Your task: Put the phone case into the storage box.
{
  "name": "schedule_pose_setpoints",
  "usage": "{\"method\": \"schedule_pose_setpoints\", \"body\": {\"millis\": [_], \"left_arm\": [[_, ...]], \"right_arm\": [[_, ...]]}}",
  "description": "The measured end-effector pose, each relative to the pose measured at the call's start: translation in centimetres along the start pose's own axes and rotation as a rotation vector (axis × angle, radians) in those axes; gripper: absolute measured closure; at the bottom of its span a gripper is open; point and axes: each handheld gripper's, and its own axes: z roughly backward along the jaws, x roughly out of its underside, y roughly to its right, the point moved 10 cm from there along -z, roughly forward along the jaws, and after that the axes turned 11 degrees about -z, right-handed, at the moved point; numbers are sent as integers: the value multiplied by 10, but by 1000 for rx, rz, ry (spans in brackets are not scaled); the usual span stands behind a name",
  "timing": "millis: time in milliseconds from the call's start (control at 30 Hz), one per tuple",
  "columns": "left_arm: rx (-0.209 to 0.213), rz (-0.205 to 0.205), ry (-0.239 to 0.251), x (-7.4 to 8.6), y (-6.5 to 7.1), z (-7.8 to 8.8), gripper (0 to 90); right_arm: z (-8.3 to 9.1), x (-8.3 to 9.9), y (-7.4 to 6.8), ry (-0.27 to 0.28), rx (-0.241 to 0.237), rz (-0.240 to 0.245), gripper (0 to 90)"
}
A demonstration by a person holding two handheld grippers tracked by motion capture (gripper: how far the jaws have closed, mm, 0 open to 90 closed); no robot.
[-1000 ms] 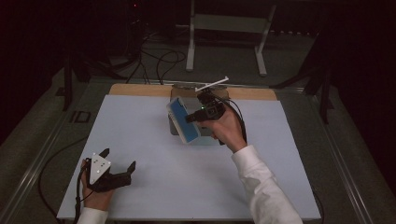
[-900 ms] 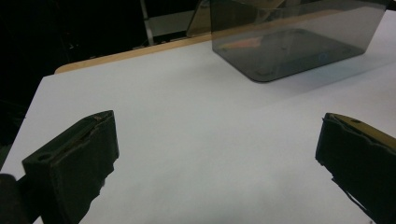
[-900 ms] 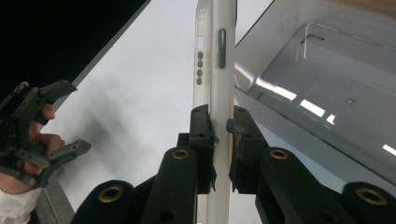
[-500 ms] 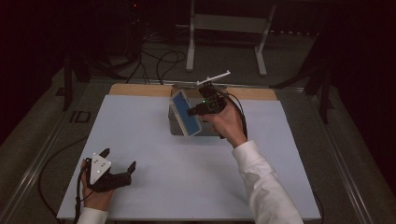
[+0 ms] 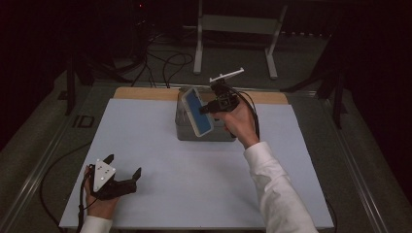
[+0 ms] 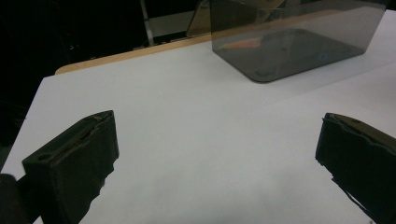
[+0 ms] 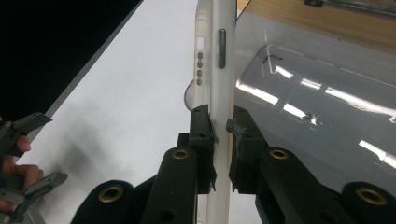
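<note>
Since the earlier frame the right gripper [image 5: 206, 109] had carried the phone [image 5: 197, 111] a little farther from the person and slightly higher, so that it hung above the box [image 5: 184, 127] rather than in front of it. Its jaws were pinched tight on the phone's thin edge; in the right gripper view the white rim with its side button and row of small holes [image 7: 216, 70] ran straight up out of the two pads [image 7: 202, 126]. From that claw the phone stuck out to the left and tilted, blue face turned up toward the camera. Directly below the jaws sat the smoky see-through box, on the white table cover [image 5: 145, 141]. Something orange seemed to lie inside the box, though the dark plastic made it hard to tell.

Well away, near the person's edge of the table, the left gripper [image 5: 122, 165] had stayed where it was, jaws spread wide with nothing between them, only bare cover ahead.
</note>
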Motion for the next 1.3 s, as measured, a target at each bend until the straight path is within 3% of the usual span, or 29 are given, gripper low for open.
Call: {"method": "schedule_pose_setpoints", "body": {"millis": [400, 1300], "left_arm": [[3, 2, -2, 0, 0, 0, 1], [-1, 3, -2, 0, -1, 0, 1]], "right_arm": [[2, -11, 15, 15, 27, -35, 817], [7, -27, 45, 67, 134, -99, 818]]}}
